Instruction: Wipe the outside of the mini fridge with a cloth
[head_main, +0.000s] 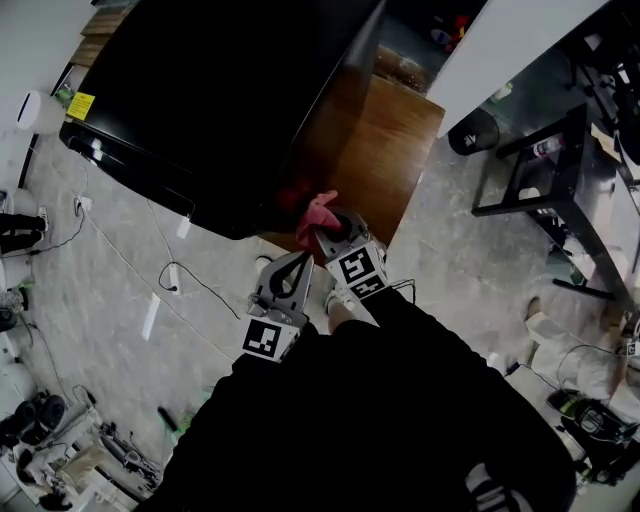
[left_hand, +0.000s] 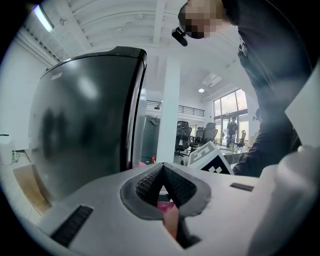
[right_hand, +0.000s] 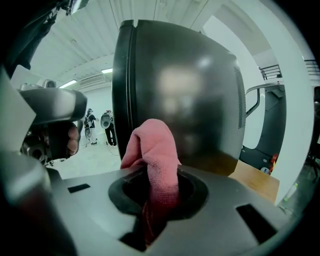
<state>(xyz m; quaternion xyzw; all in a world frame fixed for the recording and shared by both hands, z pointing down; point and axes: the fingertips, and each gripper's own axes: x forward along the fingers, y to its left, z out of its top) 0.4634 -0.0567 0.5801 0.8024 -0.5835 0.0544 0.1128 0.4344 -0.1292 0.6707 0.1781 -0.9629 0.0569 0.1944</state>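
The black mini fridge (head_main: 200, 90) stands on a wooden platform (head_main: 385, 150); its glossy side fills the right gripper view (right_hand: 185, 95) and its door edge shows in the left gripper view (left_hand: 85, 115). My right gripper (head_main: 330, 232) is shut on a pink cloth (head_main: 315, 218), which sticks up between the jaws (right_hand: 152, 155) close to the fridge's lower side near the corner. My left gripper (head_main: 290, 268) hangs just left of the right one, its jaws shut with nothing held (left_hand: 162, 182).
A white power strip (head_main: 172, 275) and cables lie on the grey floor to the left. A black metal frame (head_main: 540, 160) stands to the right. Cluttered gear (head_main: 60, 440) sits at lower left; a white pillar (left_hand: 170, 115) stands behind the fridge.
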